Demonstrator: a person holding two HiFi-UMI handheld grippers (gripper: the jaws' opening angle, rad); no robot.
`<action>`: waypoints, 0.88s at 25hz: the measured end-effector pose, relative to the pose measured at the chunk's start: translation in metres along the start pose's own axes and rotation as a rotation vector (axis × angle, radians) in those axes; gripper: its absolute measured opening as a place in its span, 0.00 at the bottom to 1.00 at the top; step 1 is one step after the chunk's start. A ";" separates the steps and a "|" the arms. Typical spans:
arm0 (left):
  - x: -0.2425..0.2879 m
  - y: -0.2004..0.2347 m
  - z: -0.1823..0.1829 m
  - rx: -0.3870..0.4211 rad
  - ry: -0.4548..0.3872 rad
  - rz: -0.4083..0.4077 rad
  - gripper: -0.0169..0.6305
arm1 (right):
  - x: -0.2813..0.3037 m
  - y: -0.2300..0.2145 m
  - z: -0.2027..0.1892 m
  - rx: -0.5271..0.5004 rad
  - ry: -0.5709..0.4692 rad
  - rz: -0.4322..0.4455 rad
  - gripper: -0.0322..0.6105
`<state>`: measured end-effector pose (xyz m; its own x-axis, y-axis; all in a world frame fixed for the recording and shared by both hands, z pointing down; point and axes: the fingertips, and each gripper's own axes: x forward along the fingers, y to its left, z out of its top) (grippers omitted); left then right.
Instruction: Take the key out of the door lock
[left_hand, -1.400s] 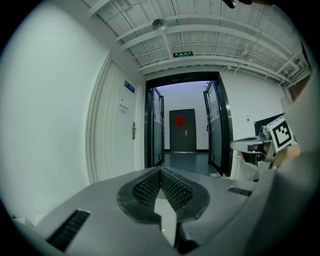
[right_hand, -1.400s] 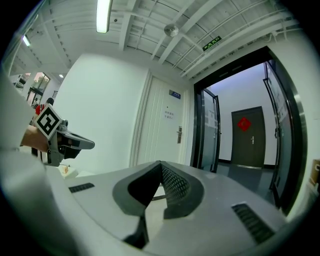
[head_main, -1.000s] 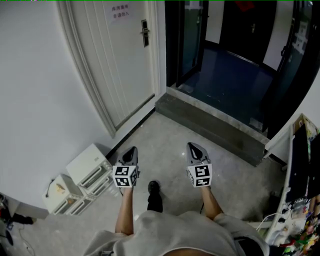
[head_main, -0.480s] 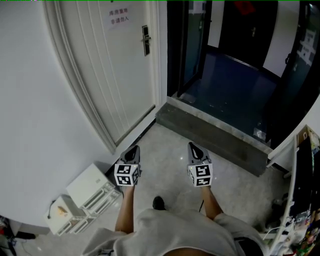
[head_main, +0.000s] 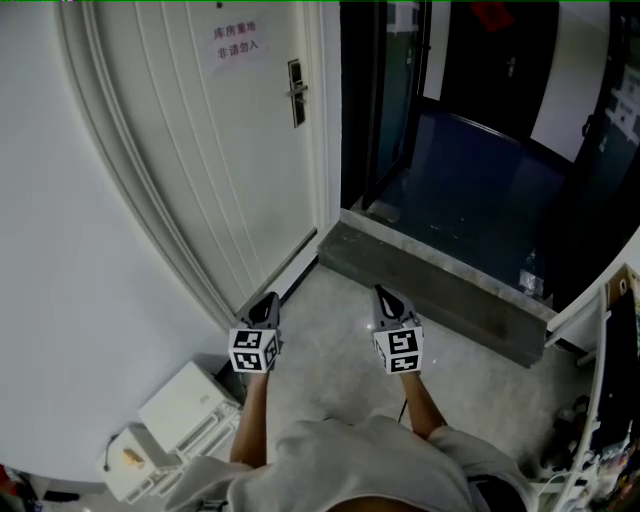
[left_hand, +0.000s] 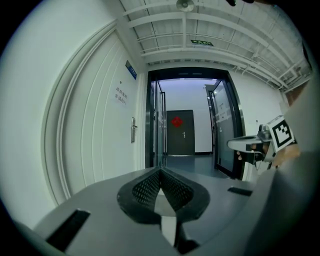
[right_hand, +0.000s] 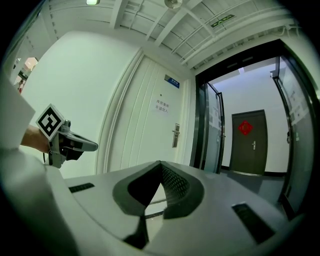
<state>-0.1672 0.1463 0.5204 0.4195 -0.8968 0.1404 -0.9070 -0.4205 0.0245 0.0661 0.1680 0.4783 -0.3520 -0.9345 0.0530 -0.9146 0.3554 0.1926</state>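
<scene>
At the foot of a white panelled door (head_main: 230, 170), on a pale stone floor, I have both grippers held out side by side, well short of the lock. The left gripper (head_main: 268, 299) is clenched, its jaws meeting at the tips with nothing between them. The right gripper (head_main: 383, 293) is clenched and empty in the same way.

Near left, against the wall, stand two white storage units. The larger drawer unit (head_main: 188, 404) is closer to the door. The smaller unit (head_main: 133, 462) sits nearer and further left, with an orange-brown mark on its top. Their drawers are pushed in, and I cannot tell what is in them.

The door lock (head_main: 297, 92) is far ahead, by the door's right edge: a dark upright plate with a lever handle across it. The key is too small for me to make out in any view.

A paper notice (head_main: 236, 38) is stuck on the door above and left of the lock. Right of the door, a dark glass doorway (head_main: 400, 100) opens on a deep blue floor, with a grey step (head_main: 430, 280) across its threshold. At the far end is a dark door with a red ornament (left_hand: 176, 121).
</scene>
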 end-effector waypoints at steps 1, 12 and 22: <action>0.007 0.005 0.000 0.003 0.003 -0.004 0.05 | 0.008 -0.001 -0.003 0.001 0.003 -0.003 0.09; 0.062 0.024 -0.009 0.005 0.038 -0.041 0.05 | 0.056 -0.017 -0.027 0.026 0.053 -0.018 0.09; 0.139 0.054 -0.014 0.002 0.046 -0.022 0.05 | 0.132 -0.046 -0.047 0.023 0.068 0.006 0.09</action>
<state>-0.1582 0.0014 0.5546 0.4368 -0.8802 0.1855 -0.8977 -0.4398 0.0264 0.0715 0.0276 0.5222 -0.3438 -0.9313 0.1204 -0.9172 0.3606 0.1697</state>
